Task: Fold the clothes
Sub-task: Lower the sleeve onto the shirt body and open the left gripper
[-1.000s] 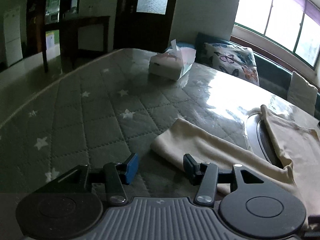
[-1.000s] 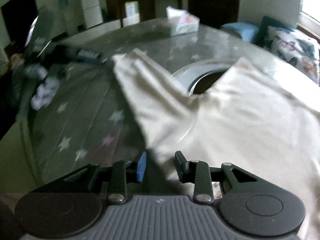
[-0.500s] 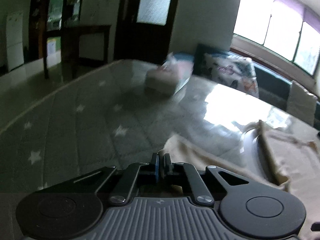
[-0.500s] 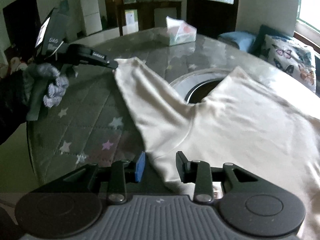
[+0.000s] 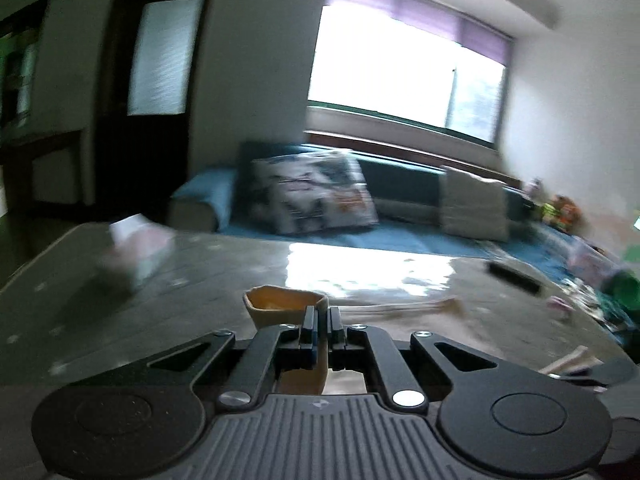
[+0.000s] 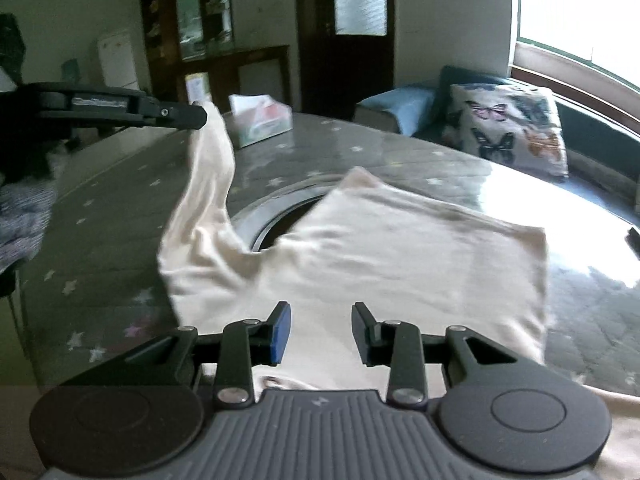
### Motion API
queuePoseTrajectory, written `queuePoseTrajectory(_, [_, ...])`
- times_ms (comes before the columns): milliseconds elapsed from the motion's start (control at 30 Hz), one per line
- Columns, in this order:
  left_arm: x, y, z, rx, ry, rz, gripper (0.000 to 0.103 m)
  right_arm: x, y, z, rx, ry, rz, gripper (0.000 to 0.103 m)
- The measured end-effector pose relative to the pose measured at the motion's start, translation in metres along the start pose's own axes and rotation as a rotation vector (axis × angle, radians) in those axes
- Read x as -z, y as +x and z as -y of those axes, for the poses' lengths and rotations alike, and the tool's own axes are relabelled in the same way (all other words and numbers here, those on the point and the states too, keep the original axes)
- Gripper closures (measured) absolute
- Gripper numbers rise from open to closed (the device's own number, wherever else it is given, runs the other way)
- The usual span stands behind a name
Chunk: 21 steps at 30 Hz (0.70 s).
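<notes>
A cream shirt (image 6: 400, 256) lies spread on the grey star-patterned table (image 6: 100, 216). My left gripper (image 5: 320, 326) is shut on the end of one sleeve (image 5: 286, 304) and holds it lifted above the table. In the right wrist view the left gripper (image 6: 196, 114) shows at upper left with the sleeve (image 6: 208, 168) hanging from it down to the shirt. My right gripper (image 6: 320, 330) is open and empty, low over the near part of the shirt.
A round metal-rimmed hole (image 6: 276, 220) sits in the table's middle, partly under the shirt. A tissue box (image 6: 260, 120) stands at the far side. A butterfly cushion (image 6: 508, 132) lies on the blue sofa beyond. A dark flat object (image 5: 514, 276) lies at the right.
My left gripper shut on the sleeve end and lifted it up off the table. My right gripper stayed open near the shirt's front edge.
</notes>
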State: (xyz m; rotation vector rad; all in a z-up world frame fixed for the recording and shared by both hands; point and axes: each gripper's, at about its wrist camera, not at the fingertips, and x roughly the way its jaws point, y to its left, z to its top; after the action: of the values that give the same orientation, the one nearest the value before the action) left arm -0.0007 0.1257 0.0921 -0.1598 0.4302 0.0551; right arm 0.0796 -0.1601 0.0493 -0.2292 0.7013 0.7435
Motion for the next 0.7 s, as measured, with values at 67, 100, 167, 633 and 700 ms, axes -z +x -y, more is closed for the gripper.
queuePoseTrajectory(67, [-0.002, 0.004, 0.024, 0.046, 0.020, -0.004, 0.099, 0.005, -0.004, 0.014, 0.017, 0.025, 0.008, 0.069])
queuePoseTrajectory(100, [-0.001, 0.008, 0.035, 0.067, 0.028, -0.009, 0.099, 0.008, -0.006, 0.020, 0.022, 0.039, 0.009, 0.069])
queuePoseTrajectory(167, [0.002, 0.016, 0.057, 0.110, 0.042, -0.024, 0.099, 0.016, -0.009, 0.032, 0.032, 0.065, 0.007, 0.069])
queuePoseTrajectory(633, [0.068, 0.060, 0.126, 0.269, 0.167, -0.242, 0.074, 0.050, -0.023, 0.087, 0.090, 0.210, 0.003, 0.069])
queuePoseTrajectory(700, [0.067, 0.052, 0.115, 0.255, 0.178, -0.222, 0.063, 0.049, -0.024, 0.087, 0.090, 0.214, 0.004, 0.069])
